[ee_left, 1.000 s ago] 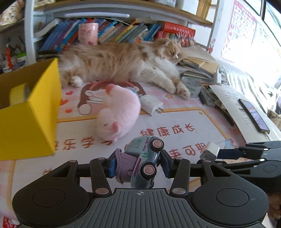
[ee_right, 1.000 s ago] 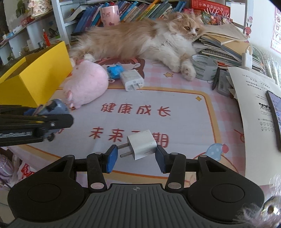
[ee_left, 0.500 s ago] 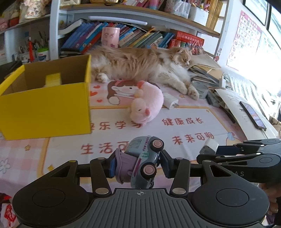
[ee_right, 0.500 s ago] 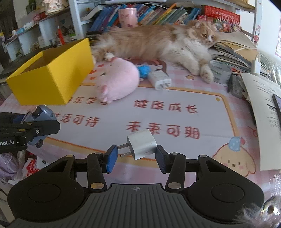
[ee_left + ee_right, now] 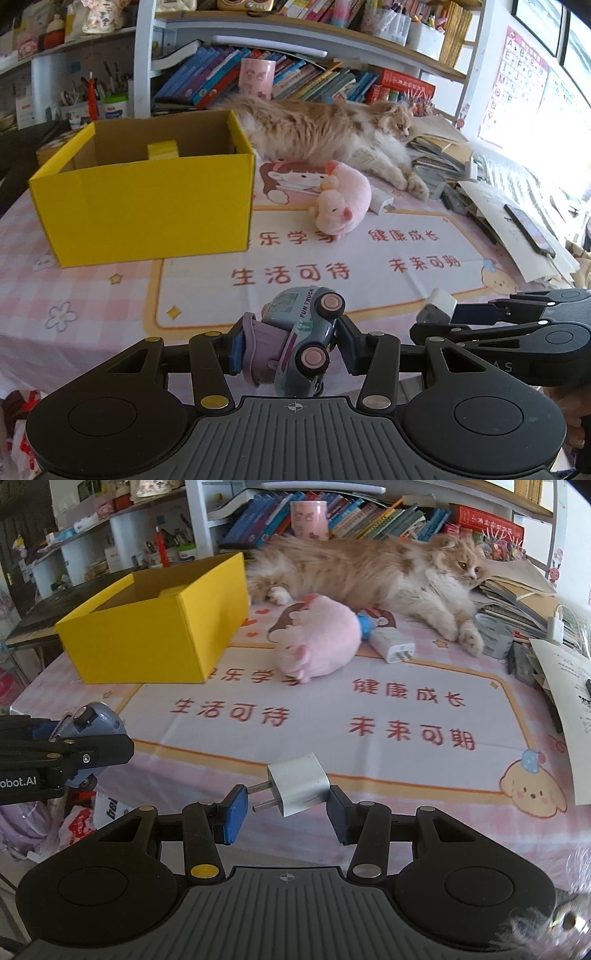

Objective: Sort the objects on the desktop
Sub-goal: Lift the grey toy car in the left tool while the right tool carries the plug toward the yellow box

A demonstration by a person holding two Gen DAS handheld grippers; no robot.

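Observation:
My left gripper (image 5: 291, 349) is shut on a grey-blue toy truck (image 5: 299, 332) with pink wheels, held above the near table edge. My right gripper (image 5: 282, 814) is shut on a small white plug adapter (image 5: 299, 788), prongs pointing left; it also shows in the left wrist view (image 5: 439, 304). An open yellow box (image 5: 147, 206) stands at the back left, also in the right wrist view (image 5: 155, 631). A pink plush toy (image 5: 343, 203) lies right of the box, with a white charger (image 5: 393, 646) beside it.
A long-haired orange and white cat (image 5: 332, 136) lies across the back of the table. Stacked books and papers (image 5: 443, 155) and a phone (image 5: 530, 230) fill the right side. A bookshelf (image 5: 295, 74) runs behind. A printed mat (image 5: 332, 269) covers the table.
Both grippers have pulled back toward the near table edge with their objects still held. The yellow box has come fully into view on the left.

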